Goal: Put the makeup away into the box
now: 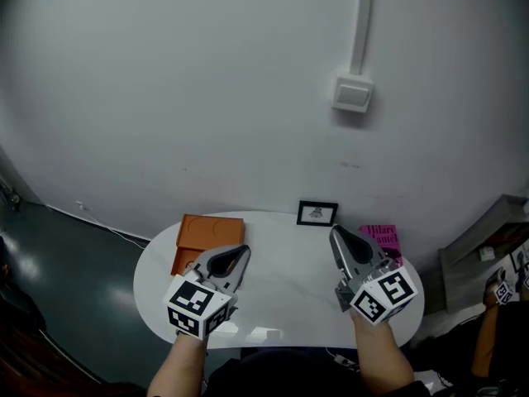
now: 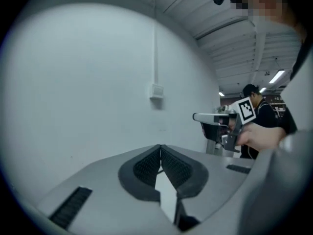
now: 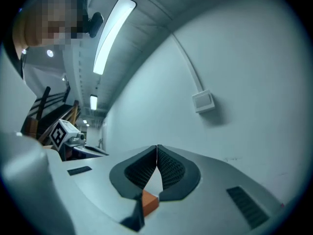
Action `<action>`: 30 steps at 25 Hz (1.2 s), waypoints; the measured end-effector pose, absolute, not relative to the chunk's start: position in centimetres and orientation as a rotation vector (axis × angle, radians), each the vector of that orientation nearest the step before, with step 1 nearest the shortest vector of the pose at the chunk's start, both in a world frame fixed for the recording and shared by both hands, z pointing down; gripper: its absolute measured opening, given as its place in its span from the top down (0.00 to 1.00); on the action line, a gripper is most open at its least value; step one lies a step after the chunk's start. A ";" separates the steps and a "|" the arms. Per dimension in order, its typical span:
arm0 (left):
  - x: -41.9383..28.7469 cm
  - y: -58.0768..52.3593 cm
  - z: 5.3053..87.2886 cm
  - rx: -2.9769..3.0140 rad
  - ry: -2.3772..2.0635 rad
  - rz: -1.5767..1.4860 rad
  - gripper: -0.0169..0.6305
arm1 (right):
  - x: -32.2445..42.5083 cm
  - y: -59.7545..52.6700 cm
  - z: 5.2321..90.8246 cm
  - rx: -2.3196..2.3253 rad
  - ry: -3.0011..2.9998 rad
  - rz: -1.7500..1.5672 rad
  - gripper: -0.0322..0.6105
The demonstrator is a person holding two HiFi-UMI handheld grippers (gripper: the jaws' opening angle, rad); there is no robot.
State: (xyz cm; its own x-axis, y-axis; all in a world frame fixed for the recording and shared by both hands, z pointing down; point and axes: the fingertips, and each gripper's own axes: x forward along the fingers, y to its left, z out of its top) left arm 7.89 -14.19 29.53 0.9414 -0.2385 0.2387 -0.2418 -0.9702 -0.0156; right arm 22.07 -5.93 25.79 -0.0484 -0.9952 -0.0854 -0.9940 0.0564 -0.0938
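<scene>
1. A white oval table (image 1: 277, 308) stands against a plain white wall (image 1: 190, 89).
2. On the wall above the table's far right part sits a white switch box (image 1: 353, 94), and a white conduit (image 1: 361, 19) runs straight up from it.
3. Left of the table the floor (image 1: 66, 271) is dark and glossy, and a thin white cable (image 1: 111, 230) lies along the wall's foot.
4. Right of the table stands a grey shelf (image 1: 479, 242).
5. At the table's far edge sits a small black-framed picture (image 1: 317, 212).
6. Above the table a long strip light (image 3: 111, 33) glows on a ribbed ceiling (image 3: 142, 38).
</scene>
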 end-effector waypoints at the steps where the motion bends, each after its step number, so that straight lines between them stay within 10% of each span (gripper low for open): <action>1: 8.0 -15.0 28.8 3.085 -0.430 0.330 0.95 | 22.0 -6.3 25.2 -2.087 2.135 0.019 0.89; 30: 5.1 -20.4 30.8 2.950 -0.696 0.154 0.95 | 22.6 -8.2 29.7 -2.217 2.184 -0.014 0.89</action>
